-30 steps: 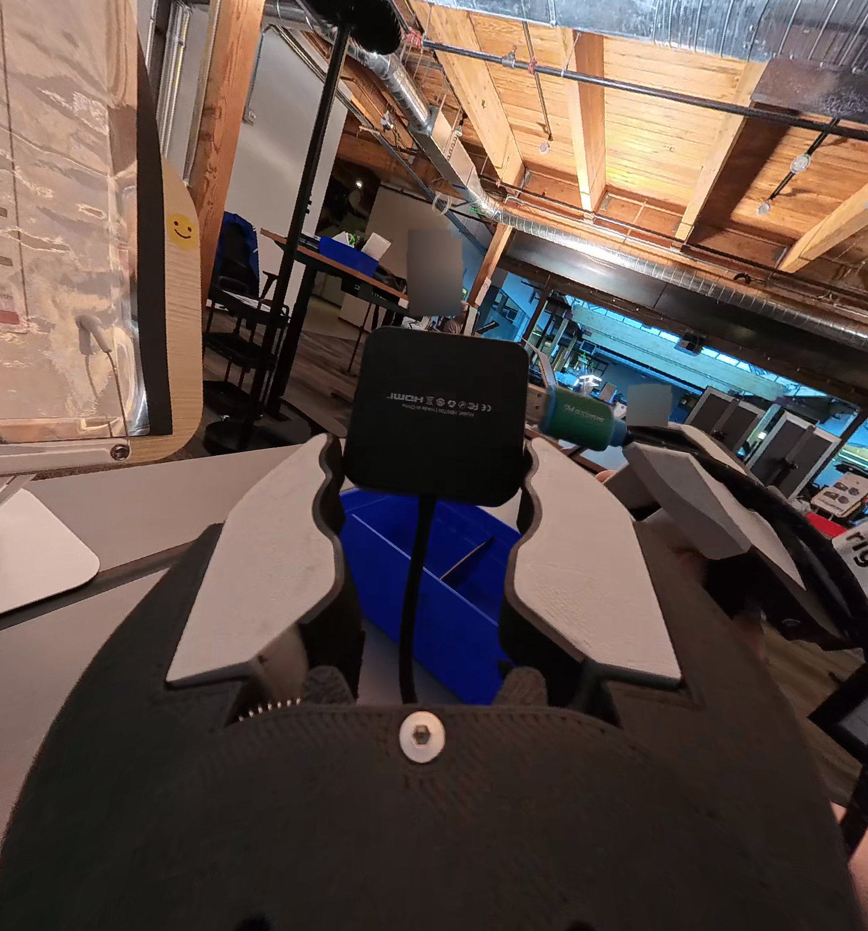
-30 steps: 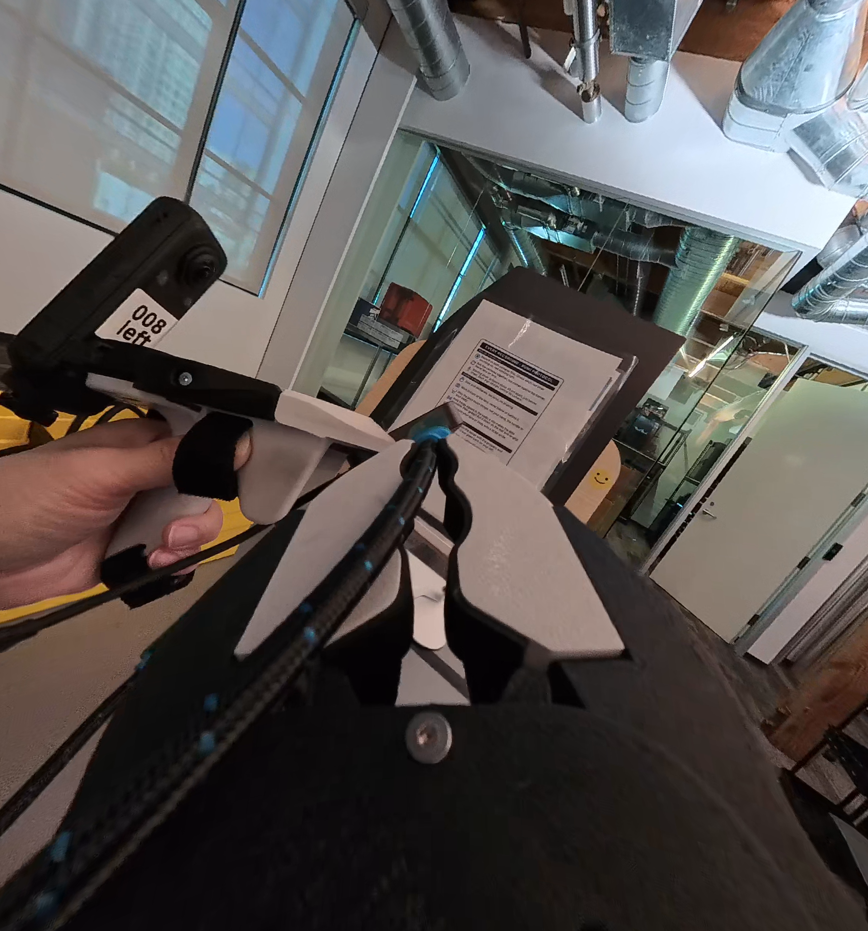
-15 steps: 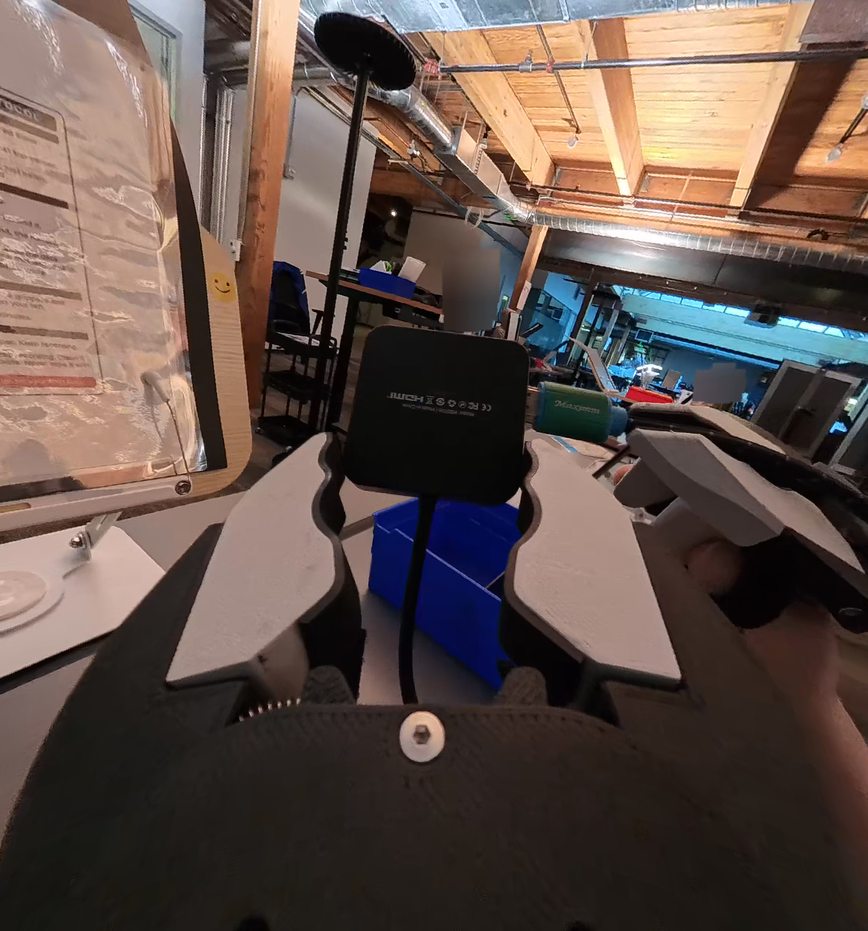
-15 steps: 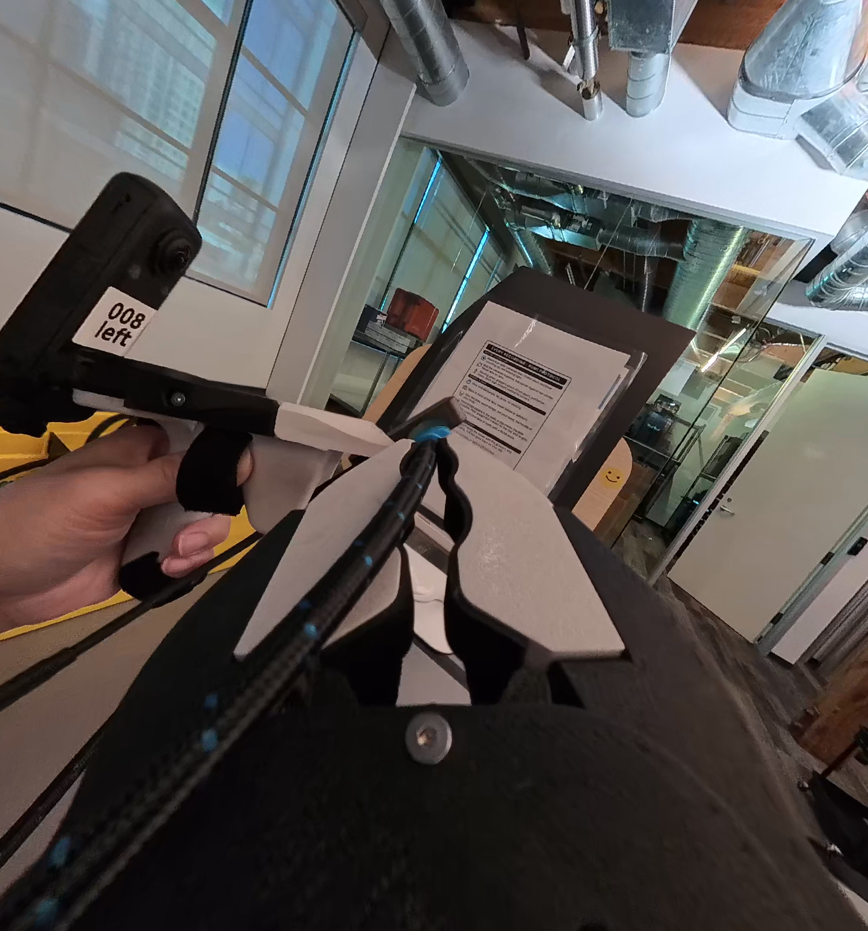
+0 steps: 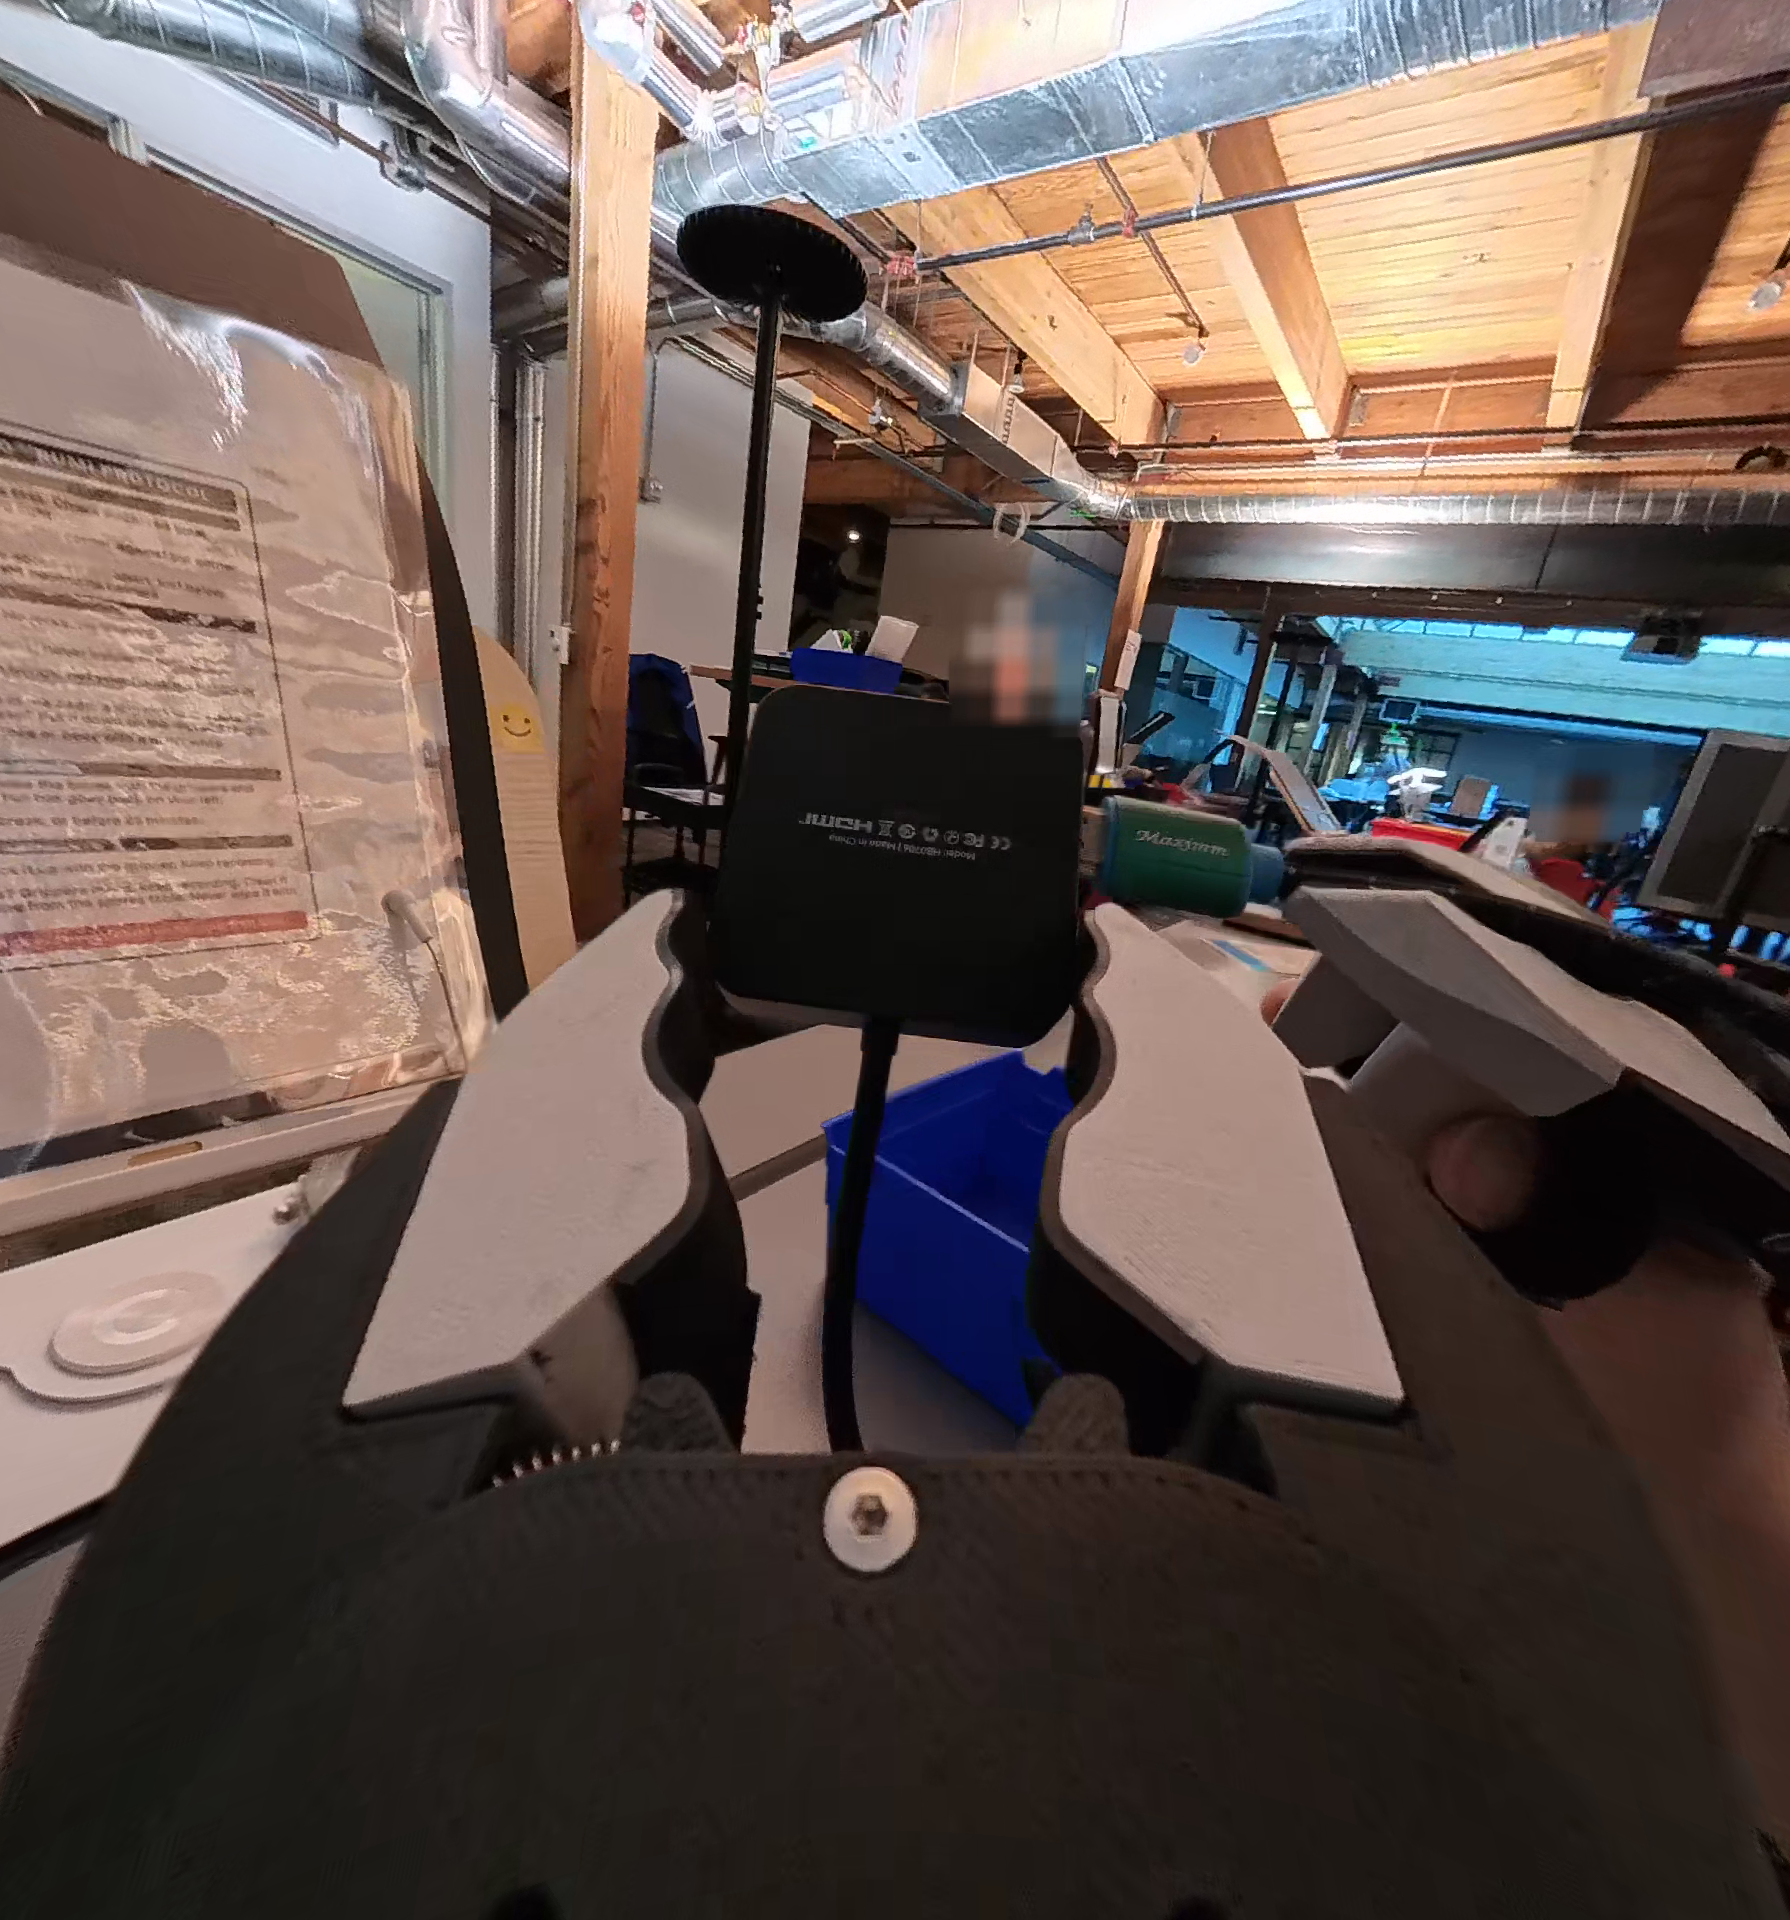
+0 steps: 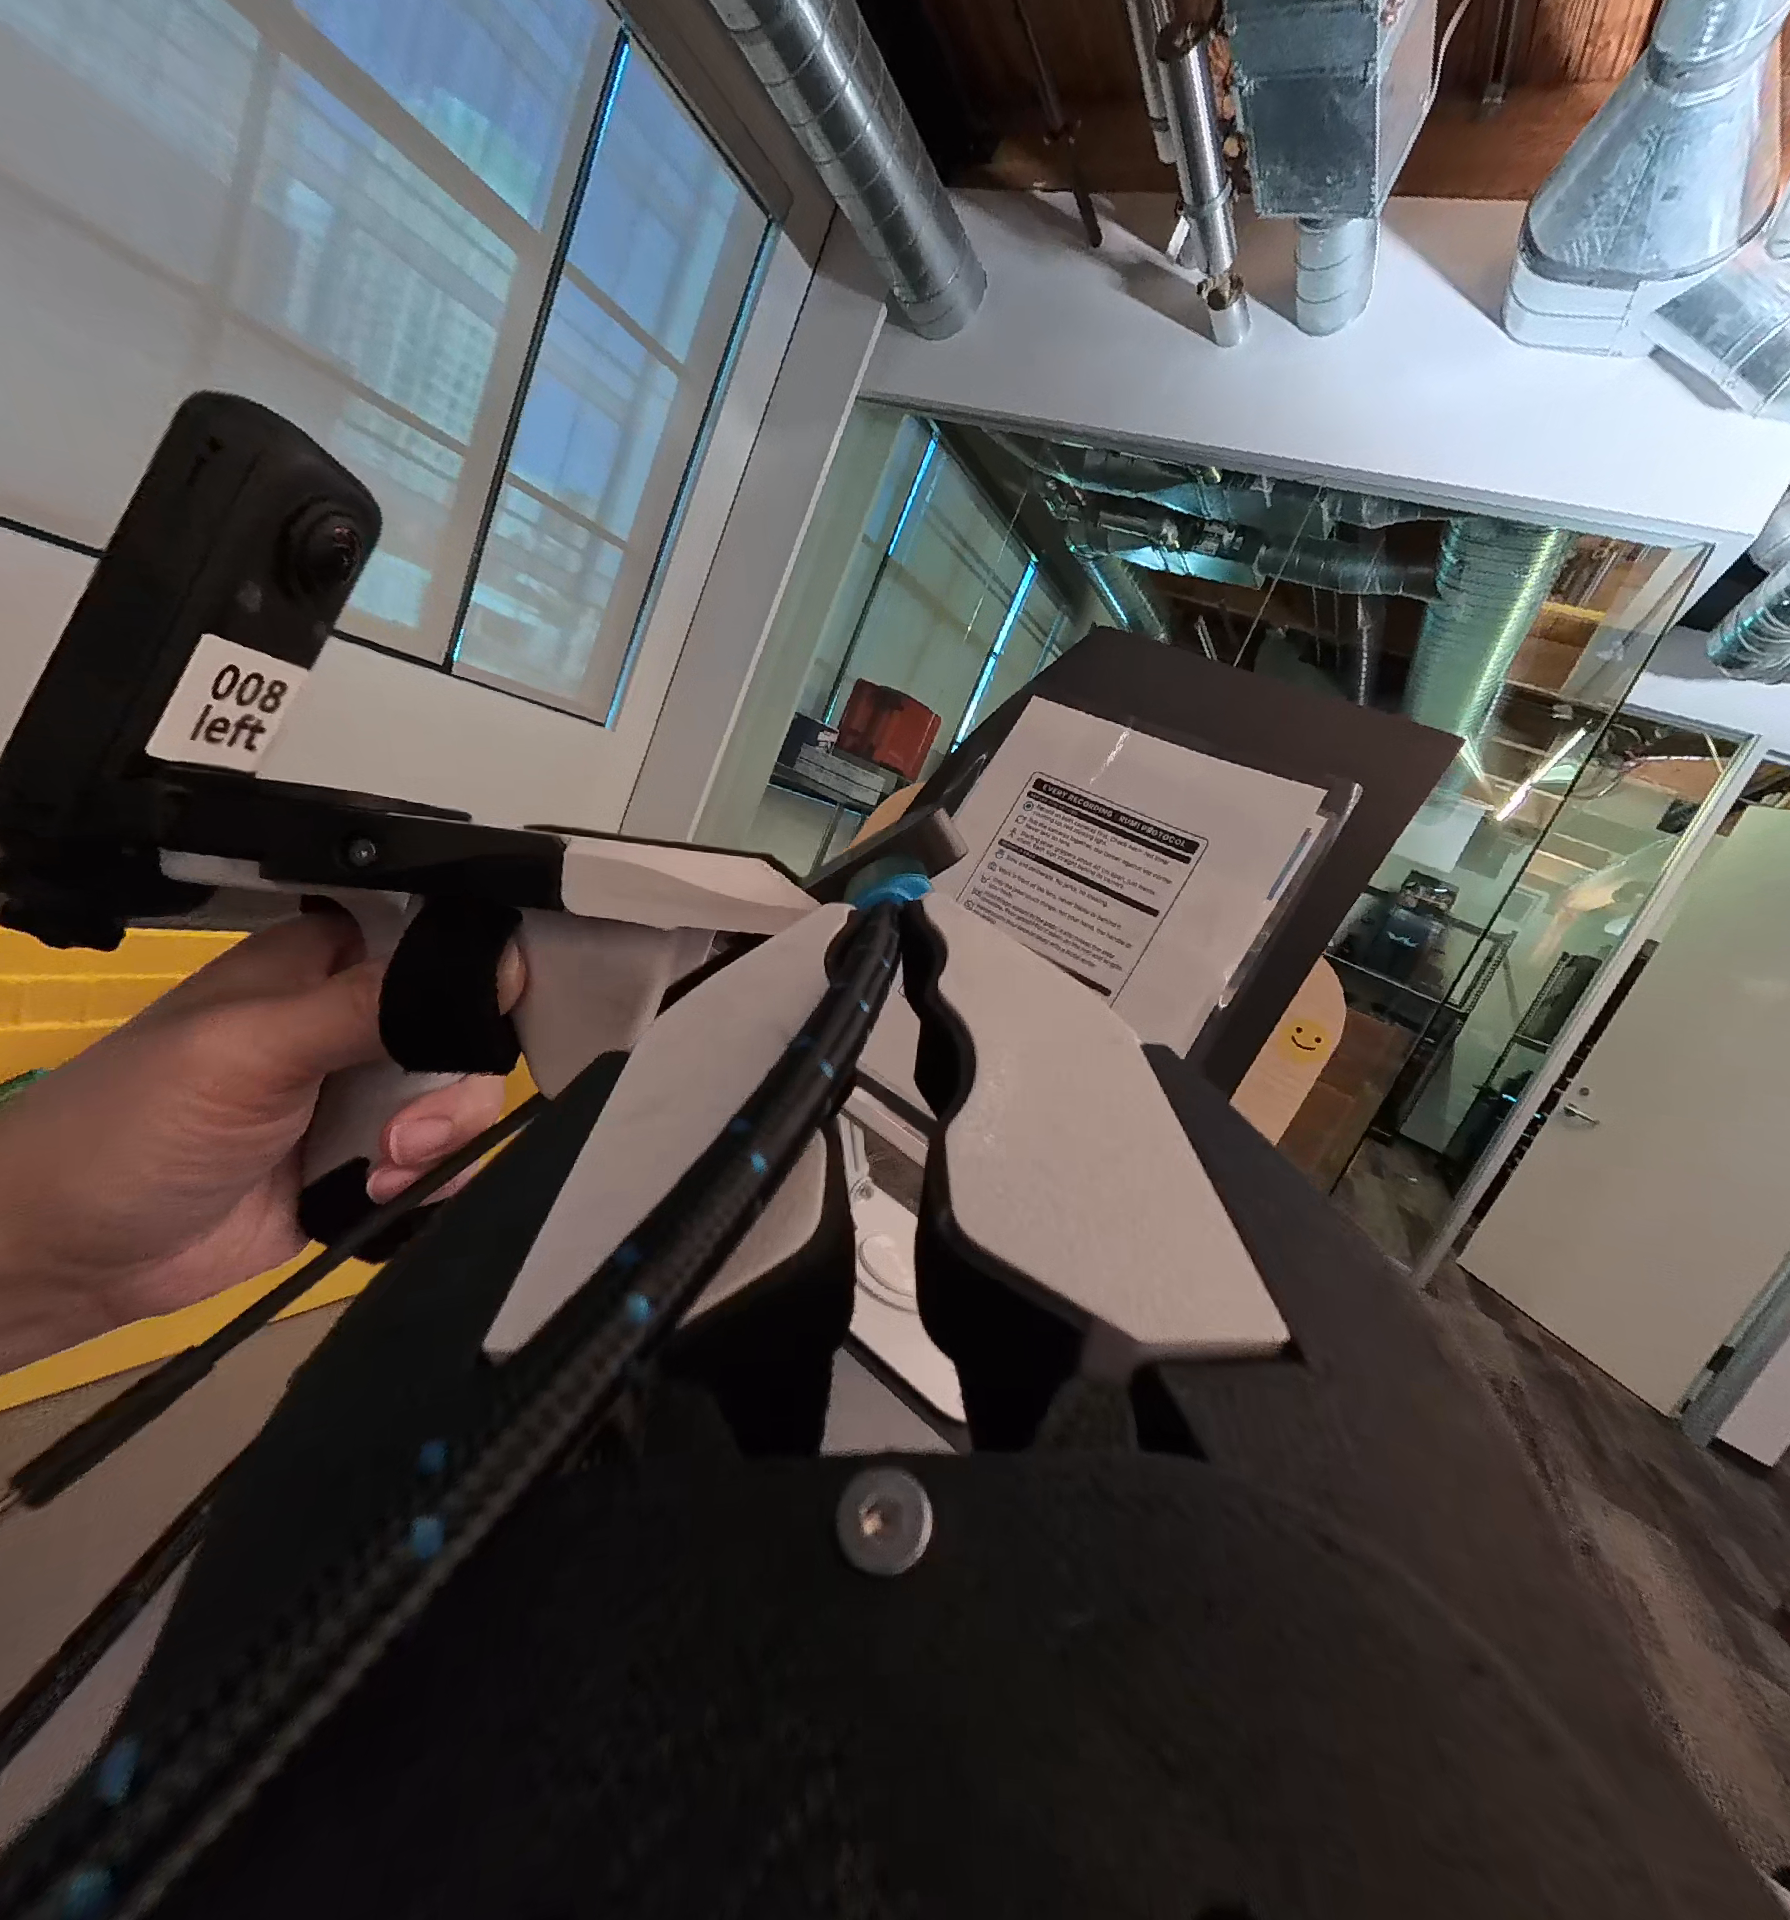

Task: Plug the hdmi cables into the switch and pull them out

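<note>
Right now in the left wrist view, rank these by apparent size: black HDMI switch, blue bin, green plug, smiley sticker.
Largest to smallest:
1. black HDMI switch, nearest the camera
2. blue bin, partly hidden
3. green plug
4. smiley sticker

An open loft workshop-office: exposed timber ceiling beams (image 5: 1275,260), silver ducts (image 6: 860,166), glass-walled rooms (image 6: 1556,935), far workbenches (image 5: 818,675).

Plug-to-port junction hidden behind the switch (image 5: 896,868) edge; braided cable (image 6: 600,1299) cut off below.

Wooden ceiling beams (image 5: 1275,281), silver ducts (image 6: 860,156), tall windows (image 6: 517,343), glass partitions (image 6: 1556,935), grey floor (image 6: 1649,1455).
</note>
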Demonstrator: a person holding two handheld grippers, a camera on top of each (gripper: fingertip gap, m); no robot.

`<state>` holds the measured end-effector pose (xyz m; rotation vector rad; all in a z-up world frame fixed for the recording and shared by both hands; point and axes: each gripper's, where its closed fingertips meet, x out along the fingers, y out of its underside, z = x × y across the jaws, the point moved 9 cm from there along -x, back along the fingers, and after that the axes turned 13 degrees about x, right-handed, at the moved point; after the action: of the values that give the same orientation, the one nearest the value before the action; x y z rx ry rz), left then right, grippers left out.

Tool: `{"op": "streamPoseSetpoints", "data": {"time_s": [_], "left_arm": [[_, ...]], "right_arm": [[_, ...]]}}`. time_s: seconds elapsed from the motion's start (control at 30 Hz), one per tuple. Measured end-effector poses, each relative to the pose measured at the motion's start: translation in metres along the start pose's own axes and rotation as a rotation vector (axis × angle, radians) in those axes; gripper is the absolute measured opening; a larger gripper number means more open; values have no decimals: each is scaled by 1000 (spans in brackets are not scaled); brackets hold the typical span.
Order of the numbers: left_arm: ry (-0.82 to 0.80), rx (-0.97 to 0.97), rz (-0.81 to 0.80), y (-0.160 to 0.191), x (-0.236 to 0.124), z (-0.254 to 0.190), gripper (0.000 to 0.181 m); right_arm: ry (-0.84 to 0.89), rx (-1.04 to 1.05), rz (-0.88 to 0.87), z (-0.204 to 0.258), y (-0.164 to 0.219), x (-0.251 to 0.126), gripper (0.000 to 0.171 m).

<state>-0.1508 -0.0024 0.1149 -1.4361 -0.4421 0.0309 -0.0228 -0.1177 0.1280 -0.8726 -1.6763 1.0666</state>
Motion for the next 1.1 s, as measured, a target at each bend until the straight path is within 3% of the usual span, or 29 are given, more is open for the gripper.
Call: {"op": "streamPoseSetpoints", "data": {"time_s": [0.33, 0.63, 0.87, 0.9, 0.93, 1.0, 1.1], "left_arm": [[-40, 189, 0, -16, -6, -13, 66], [-64, 204, -18, -21, -10, -17, 65], [-123, 562, -80, -45, -22, -46, 64], [-138, 616, -88, -49, -24, -51, 61], [-186, 648, -125, -52, -30, -53, 20], [-166, 671, -265, -58, -43, -59, 12], [-196, 629, -250, -58, -42, -55, 11]], "right_arm": [[-95, 72, 1, -11, -8, -4, 8], [-77, 70, -78, -8, -3, -5, 8], [-281, 113, -281, -22, 1, -16, 8], [-273, 125, -308, -24, 4, -17, 8], [-238, 145, -341, -27, 7, -18, 9], [-337, 151, -412, -25, 13, -21, 8], [-300, 120, -392, -20, 13, -20, 8]]}}
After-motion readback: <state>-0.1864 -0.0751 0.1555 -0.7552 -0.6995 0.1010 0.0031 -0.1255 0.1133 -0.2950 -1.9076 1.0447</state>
